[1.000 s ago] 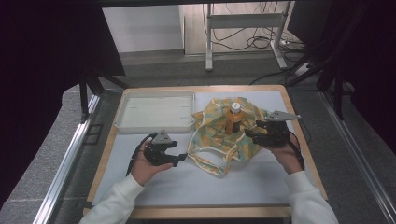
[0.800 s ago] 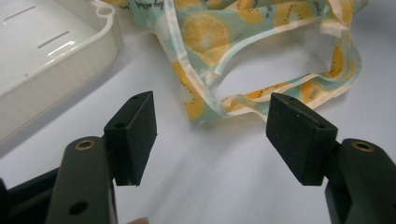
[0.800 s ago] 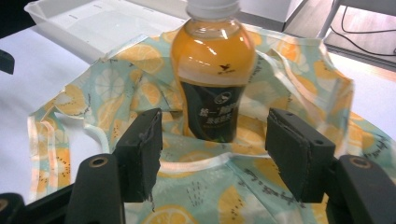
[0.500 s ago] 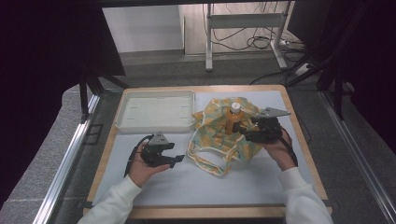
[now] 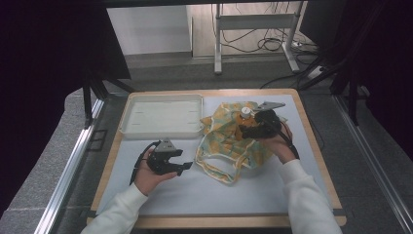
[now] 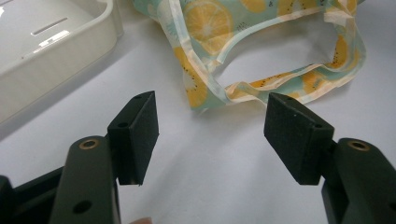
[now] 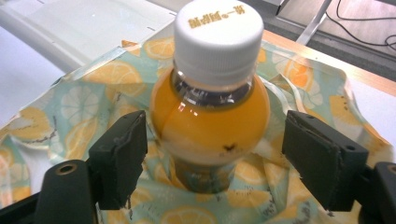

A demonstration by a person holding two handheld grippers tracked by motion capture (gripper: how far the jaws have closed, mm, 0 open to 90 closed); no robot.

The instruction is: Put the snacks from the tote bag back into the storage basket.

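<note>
Nearest the person, the left gripper (image 5: 171,163) hangs over bare white mat with its jaws wide apart and nothing between them; in the left gripper view the looped handles of the fruit-print cloth bag (image 6: 261,60) lie just beyond its pads.

Further in, the right gripper (image 5: 257,127) sits at the bag (image 5: 234,141), where a bottle of orange juice (image 7: 210,107) stands upright with its lower half sunk in the folds of the cloth and its white cap (image 7: 218,32) well clear. Its jaws have just been opening: the bottle is between them, but there is a gap on each side and neither pad (image 7: 122,156) presses on it, so it looks let go, standing on its own in the bag.

Behind, at the far left of the table (image 5: 311,141), is an empty white tray (image 5: 163,116).

I would judge the step to be leaving the bottle in the bag. To do it well, the right gripper should back out straight and level, so a pad does not clip the rounded shoulder and tip the bottle. The left could pinch the near handle to steady the loose cloth.
</note>
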